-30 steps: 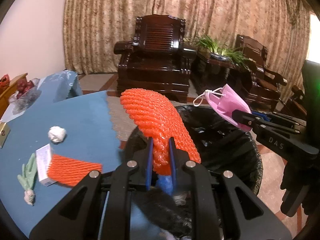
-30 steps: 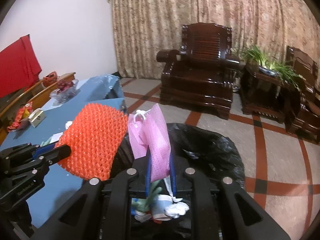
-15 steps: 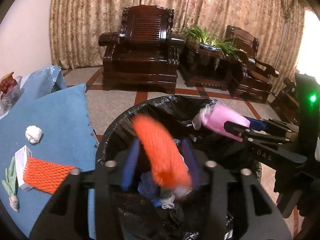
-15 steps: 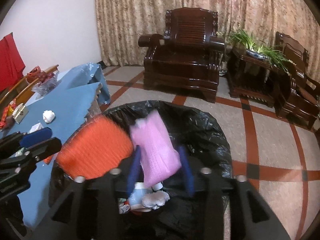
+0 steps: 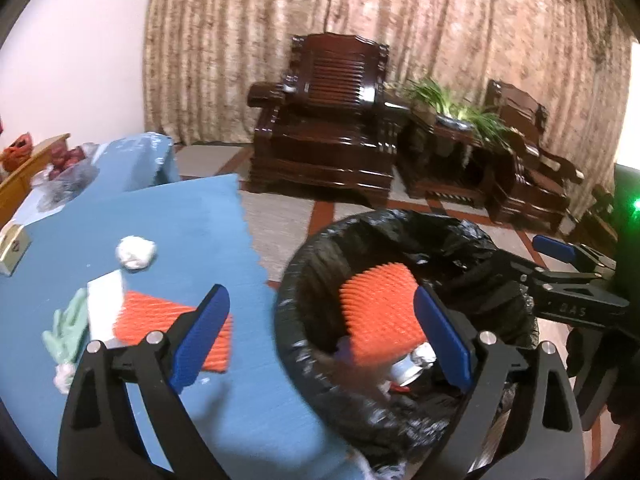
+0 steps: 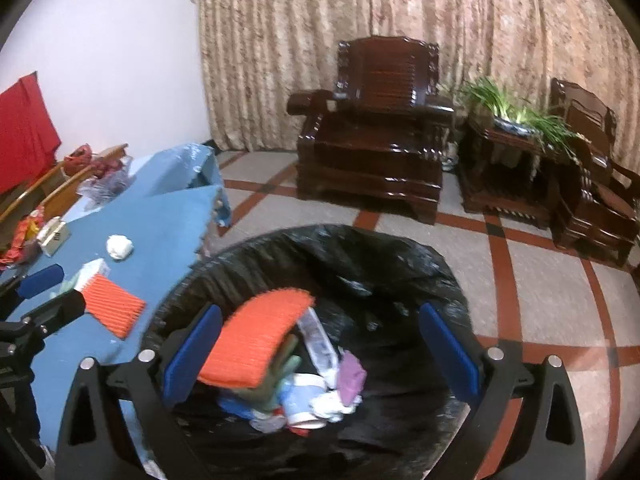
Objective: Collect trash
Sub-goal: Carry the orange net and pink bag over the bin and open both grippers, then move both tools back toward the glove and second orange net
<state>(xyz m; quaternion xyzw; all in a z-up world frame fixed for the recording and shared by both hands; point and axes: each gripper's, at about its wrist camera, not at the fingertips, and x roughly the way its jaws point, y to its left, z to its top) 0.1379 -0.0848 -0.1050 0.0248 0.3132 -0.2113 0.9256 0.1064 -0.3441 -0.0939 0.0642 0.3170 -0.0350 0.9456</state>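
A bin lined with a black bag stands beside the blue table. My left gripper hangs over the bin's left rim, its jaws opening, with nothing pressed between the pads. An orange foam net lies loose inside the bin. My right gripper is over the bin, jaws opening and empty. The pink mask rests among cups and wrappers at the bottom. On the table lie another orange net, a white box, a paper ball and a pale green piece.
A small tan box and bags of red items sit at the table's far end. Dark wooden armchairs and a side table with a plant stand by the curtain, across open tiled floor.
Both grippers went from shut to wide open. The orange net left the left gripper and the pink mask left the right one; both dropped into the bin.
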